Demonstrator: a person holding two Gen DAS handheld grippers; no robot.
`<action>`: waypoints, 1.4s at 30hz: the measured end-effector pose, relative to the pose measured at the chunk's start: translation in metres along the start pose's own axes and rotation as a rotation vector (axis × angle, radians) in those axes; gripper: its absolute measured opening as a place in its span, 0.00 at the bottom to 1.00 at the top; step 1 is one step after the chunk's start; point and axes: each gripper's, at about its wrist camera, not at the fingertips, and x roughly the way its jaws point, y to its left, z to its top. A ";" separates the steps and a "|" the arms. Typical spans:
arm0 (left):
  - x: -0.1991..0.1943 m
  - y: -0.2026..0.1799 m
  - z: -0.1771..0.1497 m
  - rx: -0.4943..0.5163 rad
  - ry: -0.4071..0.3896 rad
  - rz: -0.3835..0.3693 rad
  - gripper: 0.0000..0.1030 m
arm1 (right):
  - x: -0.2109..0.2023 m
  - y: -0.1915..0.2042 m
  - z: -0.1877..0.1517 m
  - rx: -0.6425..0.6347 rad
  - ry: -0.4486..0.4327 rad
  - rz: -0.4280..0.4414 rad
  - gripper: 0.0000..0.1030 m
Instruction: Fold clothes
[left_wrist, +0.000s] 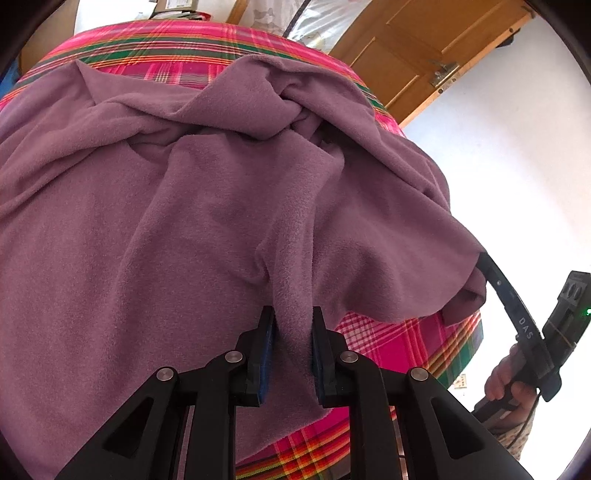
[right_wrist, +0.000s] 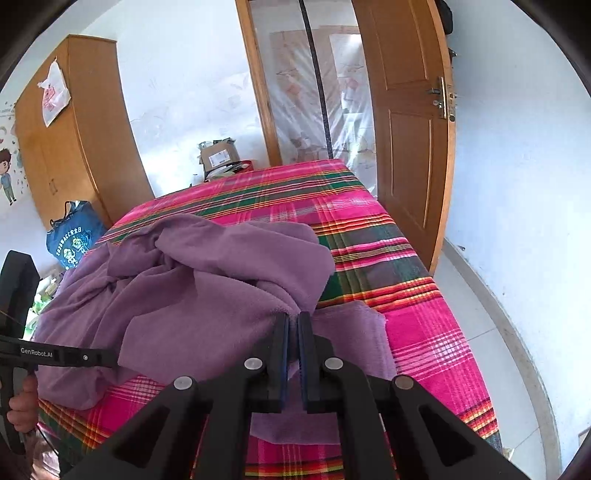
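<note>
A purple fleece garment (left_wrist: 184, 206) lies crumpled on a bed with a pink plaid cover (left_wrist: 207, 40). My left gripper (left_wrist: 293, 317) is shut on a thick fold of the garment at its near edge. My right gripper (right_wrist: 293, 321) is shut on another edge of the same garment (right_wrist: 207, 280), near the bed's front. In the left wrist view the right gripper's finger (left_wrist: 495, 273) goes into the cloth at the right. In the right wrist view the left gripper (right_wrist: 107, 358) reaches into the cloth from the left.
The plaid bed cover (right_wrist: 388, 258) is bare to the right and behind the garment. A wooden door (right_wrist: 406, 110) stands open behind the bed, a wardrobe (right_wrist: 74, 140) and a blue bag (right_wrist: 74, 240) at the left. White floor (right_wrist: 498, 332) runs along the bed's right side.
</note>
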 end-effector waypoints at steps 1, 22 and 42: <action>0.001 0.000 0.000 0.000 0.001 -0.002 0.18 | 0.000 -0.001 0.000 0.003 -0.004 -0.004 0.05; 0.000 -0.011 -0.008 0.076 0.033 -0.022 0.08 | -0.018 -0.024 0.006 0.050 -0.054 -0.088 0.05; 0.000 -0.011 -0.016 0.117 0.106 -0.072 0.08 | -0.022 -0.043 0.005 0.061 -0.049 -0.207 0.05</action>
